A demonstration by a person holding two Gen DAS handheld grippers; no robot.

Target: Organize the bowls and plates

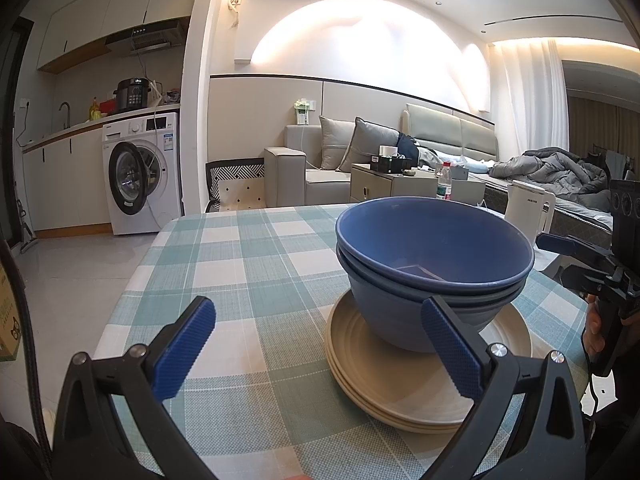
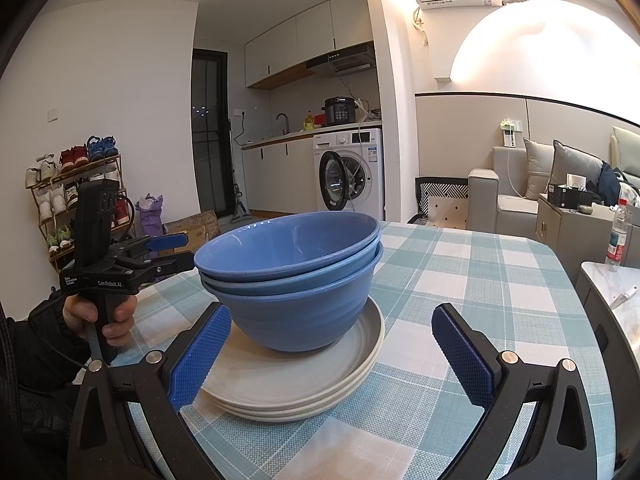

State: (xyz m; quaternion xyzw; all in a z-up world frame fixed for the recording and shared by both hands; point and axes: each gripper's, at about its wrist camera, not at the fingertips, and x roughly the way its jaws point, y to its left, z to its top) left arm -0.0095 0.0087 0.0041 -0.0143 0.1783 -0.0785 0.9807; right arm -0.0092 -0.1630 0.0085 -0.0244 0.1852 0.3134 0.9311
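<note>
Three blue bowls (image 2: pixel 296 280) sit nested in one stack, their rims (image 1: pixel 436 256) countable one above the other. Under them lie three cream plates (image 2: pixel 296 384), stacked flat on the checked tablecloth (image 2: pixel 460 280), the edges (image 1: pixel 400 400) showing as three layers at the stack's 6 o'clock side. Two grippers are in view, one at the stack's 9 o'clock (image 2: pixel 170 250) in the right wrist view and one at its 3 o'clock (image 1: pixel 560 256) in the left wrist view, and one white kettle (image 1: pixel 528 210) stands at 1 o'clock.

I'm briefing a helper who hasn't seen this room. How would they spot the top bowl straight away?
Find the checked tablecloth. On it sits a stack of beige plates carrying nested blue bowls. The top bowl is the uppermost one, its whole inside showing, while the bowls beneath show only rims and sides.
</note>
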